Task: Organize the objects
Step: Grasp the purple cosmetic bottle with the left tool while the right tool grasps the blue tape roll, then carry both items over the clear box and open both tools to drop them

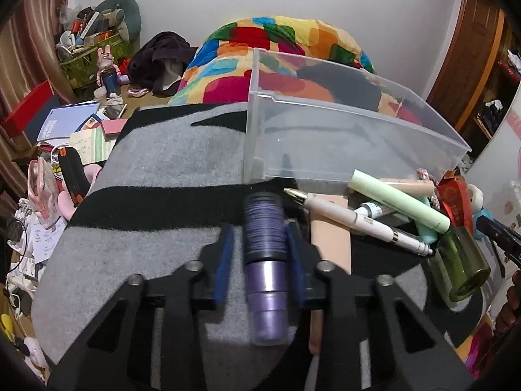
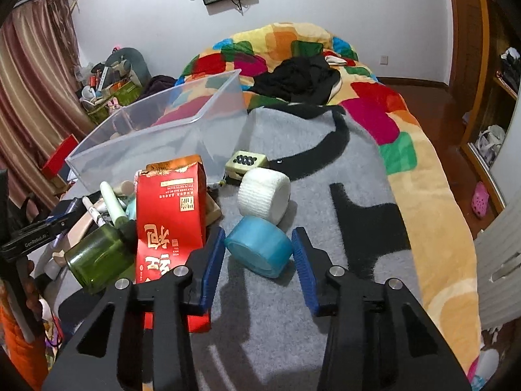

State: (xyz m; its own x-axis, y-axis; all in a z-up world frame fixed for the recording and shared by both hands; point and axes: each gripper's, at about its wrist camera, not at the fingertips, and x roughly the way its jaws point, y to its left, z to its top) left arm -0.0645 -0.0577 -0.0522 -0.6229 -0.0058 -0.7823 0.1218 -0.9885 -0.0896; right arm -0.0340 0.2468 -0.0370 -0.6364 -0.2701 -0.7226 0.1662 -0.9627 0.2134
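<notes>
My left gripper (image 1: pixel 260 231) is open around a purple cylindrical bottle (image 1: pixel 265 260) that lies on the grey-and-black blanket (image 1: pixel 156 176); the right pad touches it, the left pad stands apart. A clear plastic bin (image 1: pixel 325 137) stands just beyond it and also shows in the right wrist view (image 2: pixel 156 140). My right gripper (image 2: pixel 259 238) is open around a blue tape roll (image 2: pixel 259 249) lying on the blanket. A white tape roll (image 2: pixel 263 194) sits just behind it.
A pile lies beside the bin: a red carton (image 2: pixel 171 218), a green glass jar (image 2: pixel 97 257), a pale green tube (image 1: pixel 400 200), a white pen (image 1: pixel 358 221) and a cream case (image 2: pixel 246 161). A colourful quilt (image 2: pixel 400 123) covers the bed. Clutter fills the floor at left (image 1: pixel 65 150).
</notes>
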